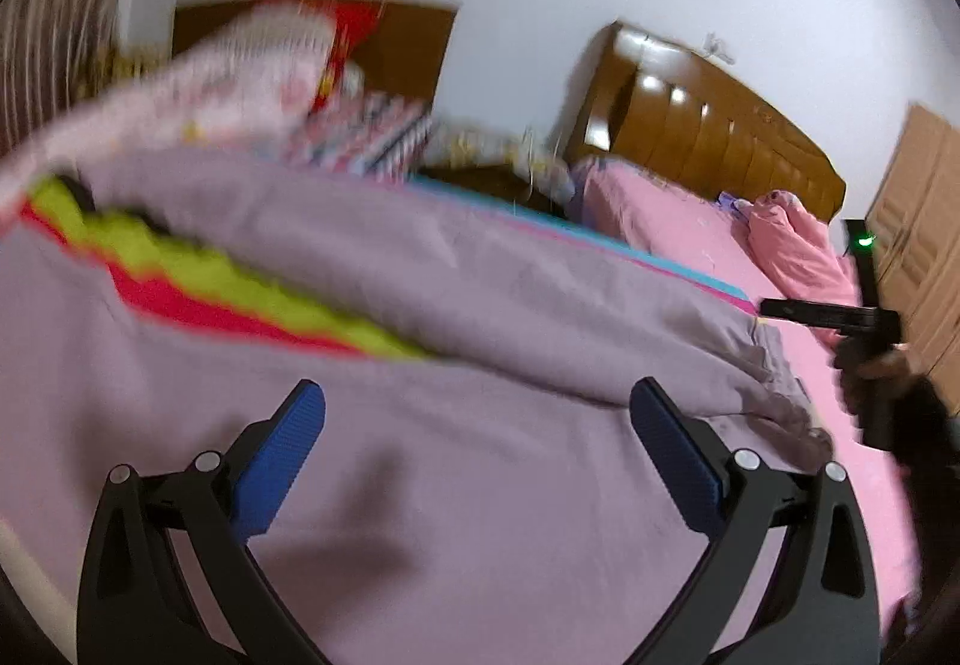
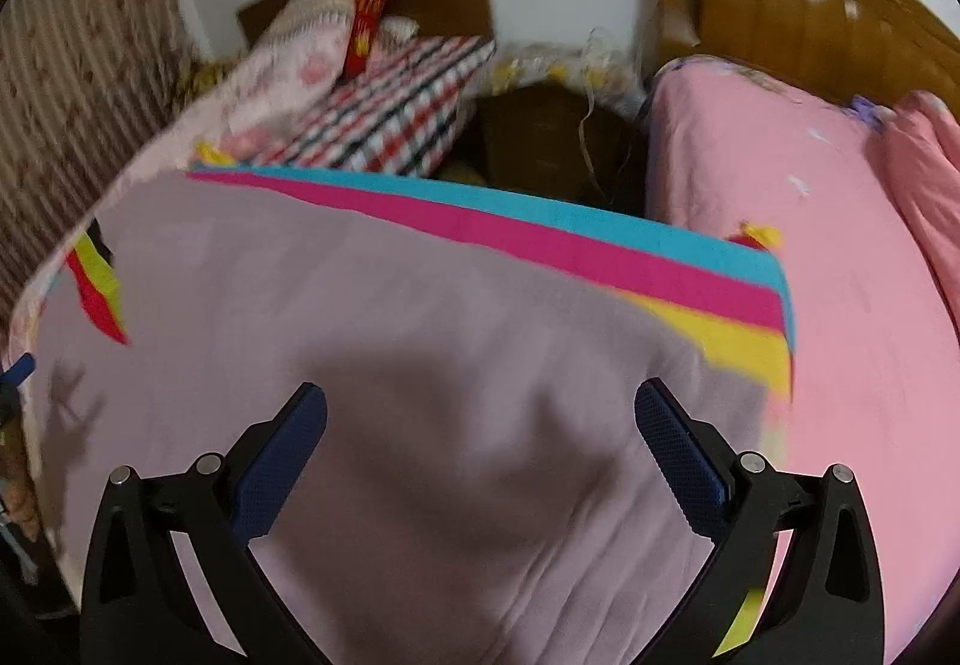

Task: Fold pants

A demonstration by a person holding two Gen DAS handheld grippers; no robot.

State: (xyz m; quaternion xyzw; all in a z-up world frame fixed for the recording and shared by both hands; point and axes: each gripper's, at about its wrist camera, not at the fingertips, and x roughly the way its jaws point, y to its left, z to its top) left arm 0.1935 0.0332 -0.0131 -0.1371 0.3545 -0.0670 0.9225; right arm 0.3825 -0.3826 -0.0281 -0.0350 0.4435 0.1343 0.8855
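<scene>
Two beds are showing ahead of the hand-held grippers, and the mauve pants are lying spread over a striped blanket on the nearer one. They are looking soft, light and limp, so a hem or waistband edge is seeming the best hold. Left hand-held gripper and right hand-held gripper are both hovering above the cloth, jaws wide, holding nothing.

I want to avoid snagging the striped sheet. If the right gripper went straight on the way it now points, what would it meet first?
Most likely the mauve pants: the right gripper, jaws open and empty, points at their fabric. The striped sheet lies beyond. Depth is unclear.
</scene>
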